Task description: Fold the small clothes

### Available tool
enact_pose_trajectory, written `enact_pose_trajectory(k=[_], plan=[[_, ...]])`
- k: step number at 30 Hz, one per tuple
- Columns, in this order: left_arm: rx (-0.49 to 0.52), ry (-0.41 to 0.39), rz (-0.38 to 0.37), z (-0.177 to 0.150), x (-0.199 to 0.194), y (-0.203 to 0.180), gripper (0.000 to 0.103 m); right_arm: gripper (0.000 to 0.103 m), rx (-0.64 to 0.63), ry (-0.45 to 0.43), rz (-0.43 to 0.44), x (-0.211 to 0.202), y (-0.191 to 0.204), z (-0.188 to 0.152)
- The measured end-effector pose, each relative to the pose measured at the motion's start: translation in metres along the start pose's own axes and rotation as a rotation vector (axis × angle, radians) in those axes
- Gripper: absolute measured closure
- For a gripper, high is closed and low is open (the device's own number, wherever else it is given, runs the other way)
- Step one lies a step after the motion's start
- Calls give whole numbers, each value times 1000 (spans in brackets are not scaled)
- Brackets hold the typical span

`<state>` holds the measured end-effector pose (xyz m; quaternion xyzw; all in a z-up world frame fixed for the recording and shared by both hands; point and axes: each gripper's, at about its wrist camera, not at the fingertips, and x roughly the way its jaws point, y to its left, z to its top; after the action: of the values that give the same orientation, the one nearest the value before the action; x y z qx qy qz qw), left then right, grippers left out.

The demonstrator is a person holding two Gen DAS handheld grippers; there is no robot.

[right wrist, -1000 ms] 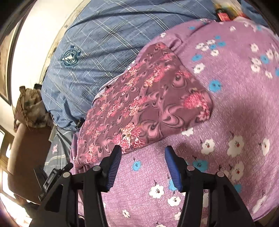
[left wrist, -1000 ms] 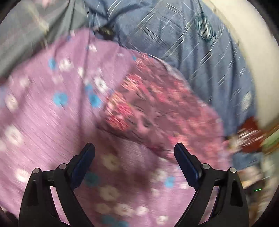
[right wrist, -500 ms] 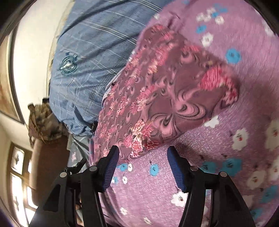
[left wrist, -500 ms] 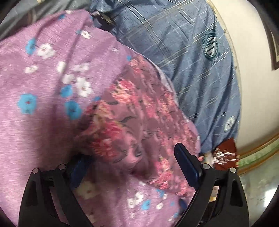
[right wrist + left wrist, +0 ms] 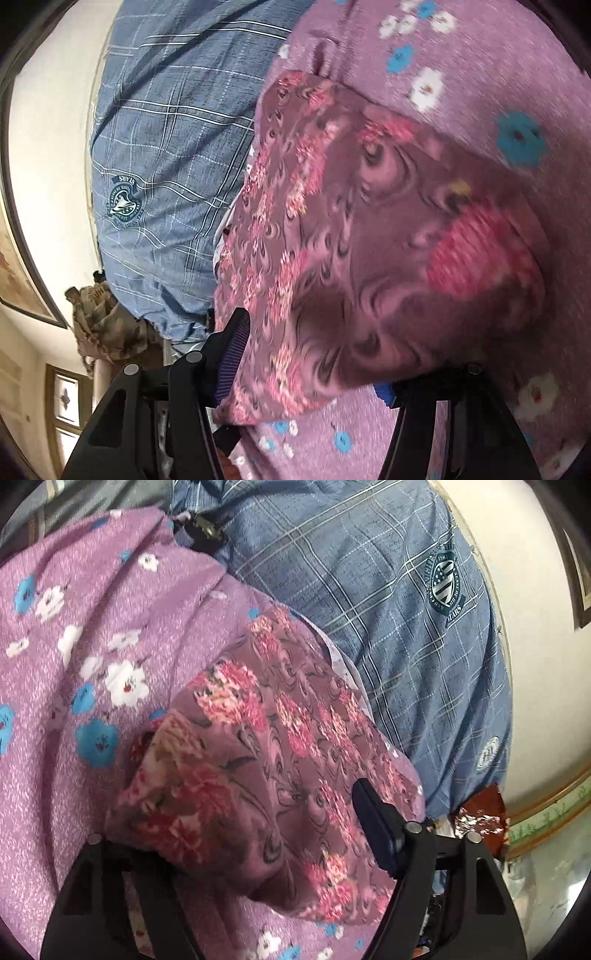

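- Cloth first: the small maroon garment [image 5: 258, 760] [image 5: 369, 258] is a folded piece printed with pink rose clusters and dark swirls, its near edge rounded and plump where the layers double over.
- It lies on the purple bedspread [image 5: 92, 635] [image 5: 461, 55], a speckled fabric with white and blue flowers, close to the edge where that spread meets the blue checked sheet [image 5: 388, 609] [image 5: 166, 129].
- On the left side, the left gripper [image 5: 240, 845] stands spread around the garment's near end; its left finger is buried under the fabric, while the right pad [image 5: 373, 830] shows bare against the cloth's edge.
- A thin white lining peeks out along the garment's border beside the blue sheet.
- On the right side, the right gripper [image 5: 314, 373] also stands wide, straddling the opposite end of the fold; the ribbed blue left pad [image 5: 231, 362] touches the cloth's side, and the right pad is mostly hidden under the bulging fold.
- The blue sheet carries a dark round crest [image 5: 445, 585] [image 5: 125, 203].
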<state>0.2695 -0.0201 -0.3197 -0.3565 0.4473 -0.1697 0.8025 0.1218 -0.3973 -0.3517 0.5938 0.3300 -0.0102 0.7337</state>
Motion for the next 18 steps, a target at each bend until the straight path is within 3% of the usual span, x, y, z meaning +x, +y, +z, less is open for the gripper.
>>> enact_pose_trajectory(k=[1, 2, 3, 6, 14, 18], plan=[[7, -3, 22, 0, 2, 0, 60, 55, -19, -6, -25, 2, 2, 1], [8, 1, 40, 0, 5, 1, 81, 73, -37, -8, -57, 5, 3, 2], [0, 5, 69, 0, 8, 5, 87, 80, -49, 0, -86, 9, 3, 3], [-15, 5, 53, 1, 8, 9, 92, 85, -96, -18, -97, 5, 9, 2], [118, -37, -30, -6, -36, -19, 94, 88, -361, -159, -107, -37, 50, -22], [143, -56, -39, -25, -79, -21, 94, 88, -400, -122, -88, -66, 47, -42]])
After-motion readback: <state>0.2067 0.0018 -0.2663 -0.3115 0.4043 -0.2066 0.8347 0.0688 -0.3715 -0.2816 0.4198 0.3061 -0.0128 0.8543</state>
